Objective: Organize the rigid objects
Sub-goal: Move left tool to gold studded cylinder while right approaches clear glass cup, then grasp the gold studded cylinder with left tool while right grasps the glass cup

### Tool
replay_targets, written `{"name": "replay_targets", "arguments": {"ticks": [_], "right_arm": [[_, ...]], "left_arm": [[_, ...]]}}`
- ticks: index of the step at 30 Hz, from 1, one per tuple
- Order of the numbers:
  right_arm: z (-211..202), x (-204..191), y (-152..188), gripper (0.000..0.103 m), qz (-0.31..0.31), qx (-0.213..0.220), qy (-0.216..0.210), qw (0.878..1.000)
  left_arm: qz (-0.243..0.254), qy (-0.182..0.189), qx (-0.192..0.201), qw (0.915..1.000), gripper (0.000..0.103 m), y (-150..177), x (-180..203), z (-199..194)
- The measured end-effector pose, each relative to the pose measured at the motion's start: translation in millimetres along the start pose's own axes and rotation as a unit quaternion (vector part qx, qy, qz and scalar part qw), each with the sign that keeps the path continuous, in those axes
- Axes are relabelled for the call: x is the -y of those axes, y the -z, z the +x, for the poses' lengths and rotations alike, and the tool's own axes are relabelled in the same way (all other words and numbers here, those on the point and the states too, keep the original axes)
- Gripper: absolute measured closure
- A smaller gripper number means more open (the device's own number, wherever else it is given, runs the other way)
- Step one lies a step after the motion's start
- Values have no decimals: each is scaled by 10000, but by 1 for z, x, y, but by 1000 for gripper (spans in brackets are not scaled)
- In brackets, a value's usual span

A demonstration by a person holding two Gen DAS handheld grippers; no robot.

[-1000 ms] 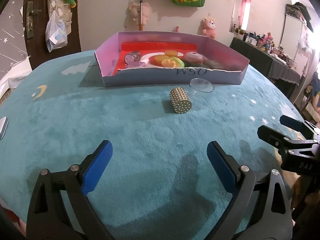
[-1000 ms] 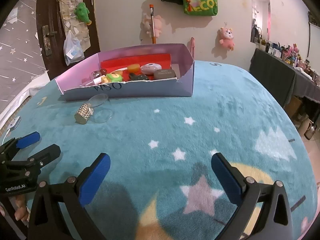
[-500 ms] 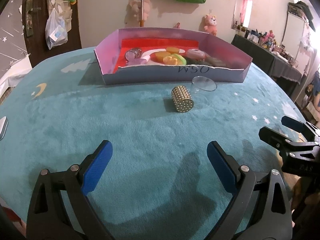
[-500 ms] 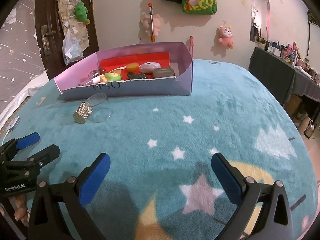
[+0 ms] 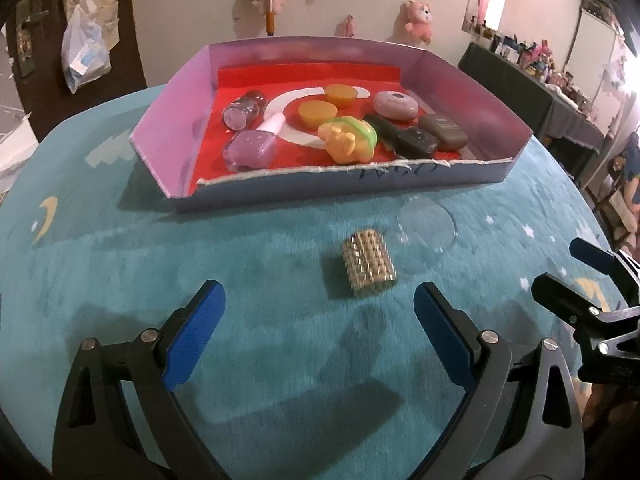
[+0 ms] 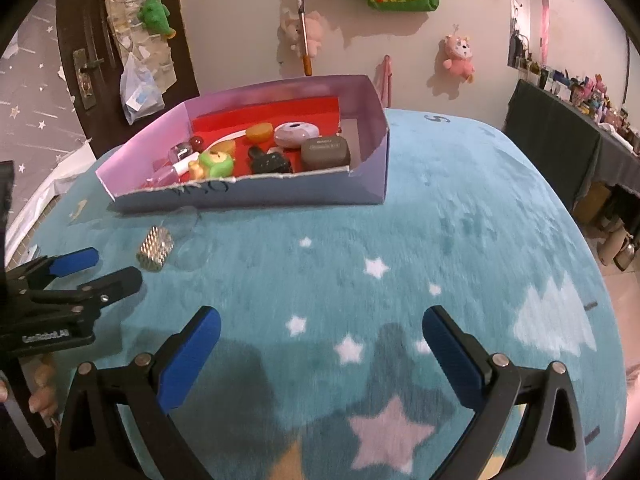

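Both your left tool [image 5: 318, 330] and right tool [image 6: 320, 354] are released and empty, the studded cylinder [image 5: 369, 268] lies mid-frame below the box [image 5: 516, 120], whose front wall reads handwritten "WSO" upside down.

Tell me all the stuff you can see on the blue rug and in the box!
Box: 1, lilac card, red floor, on rug.
Studded cylinder: 1, gold, on rug before box.
Clear disc: 1, see-through, beside cylinder.
Nail polish bottle: 1, purple, in box, left.
Glass jar: 1, clear, on its side, in box.
Round tubs: 2, orange, box middle.
Toy: 1, yellow-green, in box.
Oval case: 1, pink, in box.
Car key: 1, black, in box.
Earbud case: 1, grey-brown, box right.
Rug: 1, teal, stars.
Left claw: open.
Right claw: open.
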State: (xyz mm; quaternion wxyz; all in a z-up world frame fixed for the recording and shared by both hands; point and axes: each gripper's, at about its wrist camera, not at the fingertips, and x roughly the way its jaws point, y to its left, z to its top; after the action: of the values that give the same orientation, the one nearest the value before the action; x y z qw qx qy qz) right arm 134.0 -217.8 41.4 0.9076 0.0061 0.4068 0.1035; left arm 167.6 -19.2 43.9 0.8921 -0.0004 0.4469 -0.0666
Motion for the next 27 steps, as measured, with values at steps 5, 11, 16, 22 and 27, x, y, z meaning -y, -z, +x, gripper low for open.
{"name": "replay_targets", "arguments": {"ticks": [5,11,16,22,27], "right_arm": [[7,2,-13,0,9,-22,2,10000],[19,-1,-26,0,11,-126,-181,9998],[31,-15,-32,0,-89,-242,-524,9983],[43,-36,-35,0,-320,-362,-1004,9938],[52,-43,-37,0,-406,-465,-1251,9902]], "left_arm": [[91,-77,-143,9998,6,-9,-1,11],[101,-144,-197,9997,6,-10,-13,12],[63,-280,-103,9995,6,-11,-33,4],[311,-61,-169,9994,6,-16,-36,3],[713,105,-232,9971,7,-22,-28,7]]}}
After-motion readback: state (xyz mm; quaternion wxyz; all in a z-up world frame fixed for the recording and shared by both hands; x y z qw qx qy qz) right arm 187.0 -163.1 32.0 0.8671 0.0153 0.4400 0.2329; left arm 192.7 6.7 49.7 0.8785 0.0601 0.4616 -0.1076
